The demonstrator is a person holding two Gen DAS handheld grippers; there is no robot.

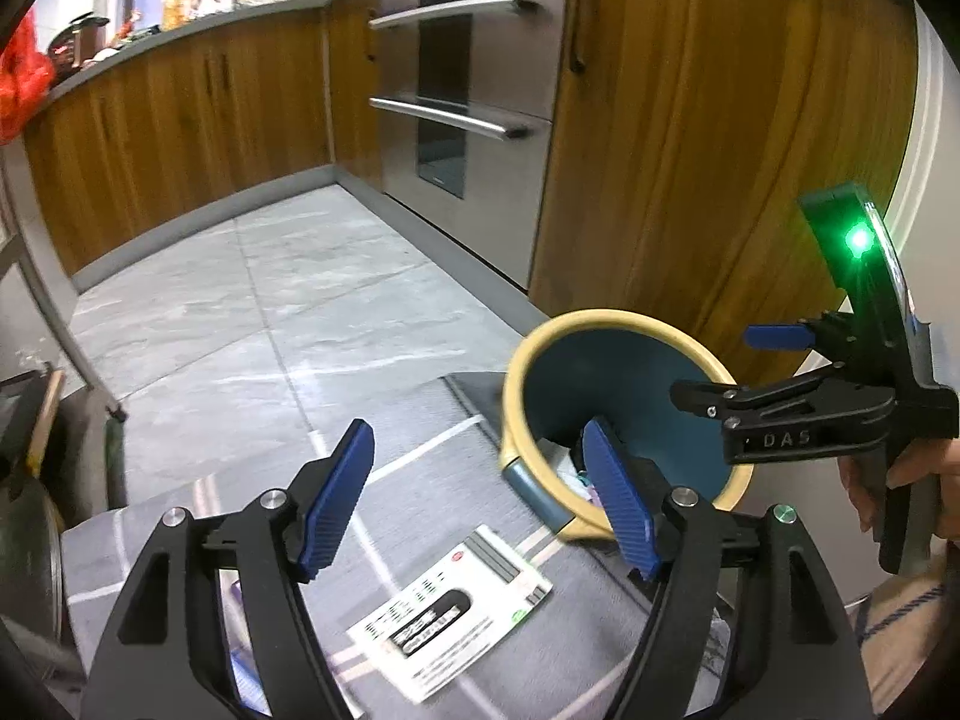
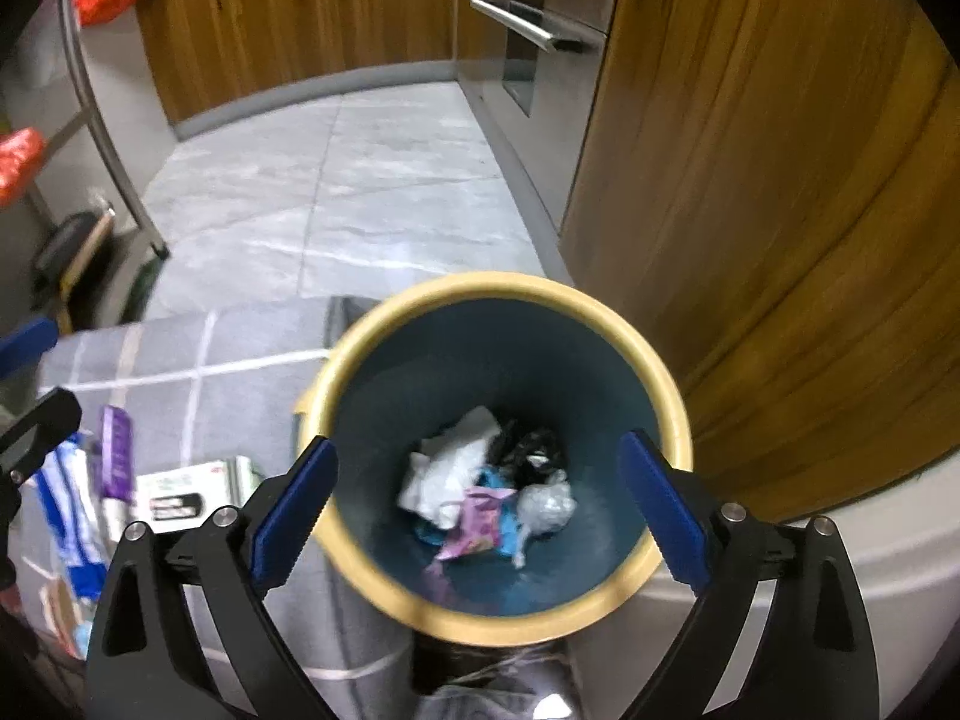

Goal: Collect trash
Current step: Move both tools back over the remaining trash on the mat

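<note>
A blue bin with a cream rim point(image 2: 672, 402) stands on a grey checked mat; it also shows in the left wrist view point(image 1: 522, 372). Inside lie crumpled white paper point(image 2: 450, 468), a purple wrapper point(image 2: 477, 531), a clear plastic wad point(image 2: 546, 507) and black scrap. My right gripper point(image 2: 480, 516) is open and empty, right above the bin's mouth; it also shows in the left wrist view point(image 1: 726, 366). My left gripper point(image 1: 486, 504) is open and empty above a white printed card point(image 1: 450, 618) on the mat. A purple packet point(image 2: 117, 456) and a blue-white wrapper point(image 2: 66, 504) lie left of the card point(image 2: 192, 489).
Wooden cabinets point(image 1: 708, 138) and a steel oven with bar handles point(image 1: 462, 120) stand behind the bin. Grey marble floor point(image 1: 270, 300) stretches ahead. A metal rack leg point(image 2: 114, 156) and clutter sit at the left. The mat point(image 1: 414, 444) covers the near floor.
</note>
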